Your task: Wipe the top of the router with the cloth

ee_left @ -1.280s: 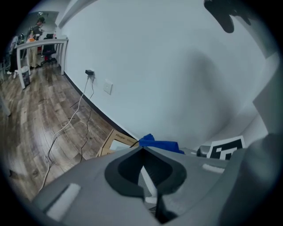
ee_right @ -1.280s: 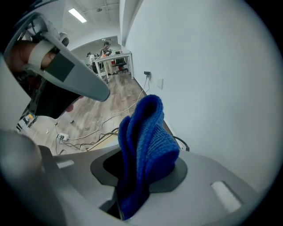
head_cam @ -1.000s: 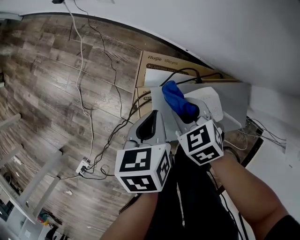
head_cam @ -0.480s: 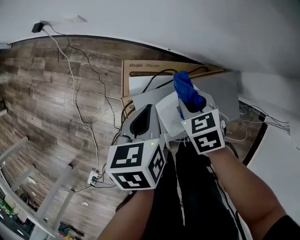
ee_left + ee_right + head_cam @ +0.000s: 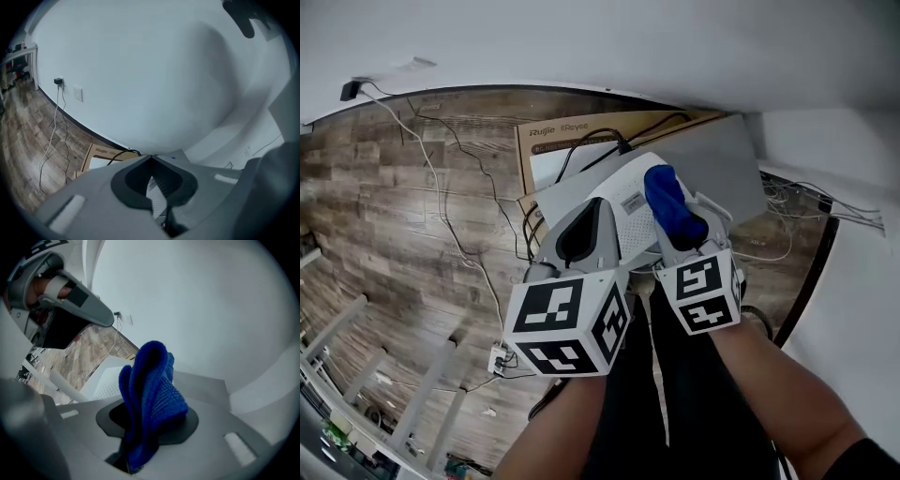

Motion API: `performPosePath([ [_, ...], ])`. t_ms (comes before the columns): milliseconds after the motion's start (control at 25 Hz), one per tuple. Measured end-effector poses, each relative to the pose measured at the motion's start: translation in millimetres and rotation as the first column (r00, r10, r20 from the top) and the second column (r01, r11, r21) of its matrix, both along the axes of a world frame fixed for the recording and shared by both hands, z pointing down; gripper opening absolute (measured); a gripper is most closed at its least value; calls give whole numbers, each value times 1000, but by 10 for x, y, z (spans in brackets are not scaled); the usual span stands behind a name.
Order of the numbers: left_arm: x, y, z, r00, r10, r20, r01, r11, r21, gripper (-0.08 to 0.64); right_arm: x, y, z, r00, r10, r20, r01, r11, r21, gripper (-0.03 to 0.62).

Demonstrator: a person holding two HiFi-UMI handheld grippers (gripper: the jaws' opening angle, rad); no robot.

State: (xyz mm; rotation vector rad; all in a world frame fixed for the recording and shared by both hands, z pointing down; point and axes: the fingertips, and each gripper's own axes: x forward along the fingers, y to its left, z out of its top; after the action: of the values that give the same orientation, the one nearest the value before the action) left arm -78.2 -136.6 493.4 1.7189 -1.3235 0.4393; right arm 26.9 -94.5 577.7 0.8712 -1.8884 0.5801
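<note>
Moved: R gripper (image 5: 680, 225) w/ cloth (image 5: 667, 199) now over router (image 5: 623, 204) top.
R gripper: clamped on blue cloth.
L gripper (image 5: 598, 211): jaws together, empty — router shows thru gap.

The router (image 5: 623, 199) lies on a panel (image 5: 722, 159), box (image 5: 546, 141) behind, cloth (image 5: 670, 204) at its right.
</note>
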Motion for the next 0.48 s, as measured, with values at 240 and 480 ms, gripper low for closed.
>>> performPosePath([
  [240, 183, 52, -151, 1000, 15, -2, -15, 1000, 10, 0, 176, 294, -109, 1000, 5, 27, -3, 998, -58, 144],
  [480, 314, 12, -983, 999, 41, 4, -41, 997, 66, 0, 113, 119, -1280, 993, -10, 120, 4, 999, 50, 144],
])
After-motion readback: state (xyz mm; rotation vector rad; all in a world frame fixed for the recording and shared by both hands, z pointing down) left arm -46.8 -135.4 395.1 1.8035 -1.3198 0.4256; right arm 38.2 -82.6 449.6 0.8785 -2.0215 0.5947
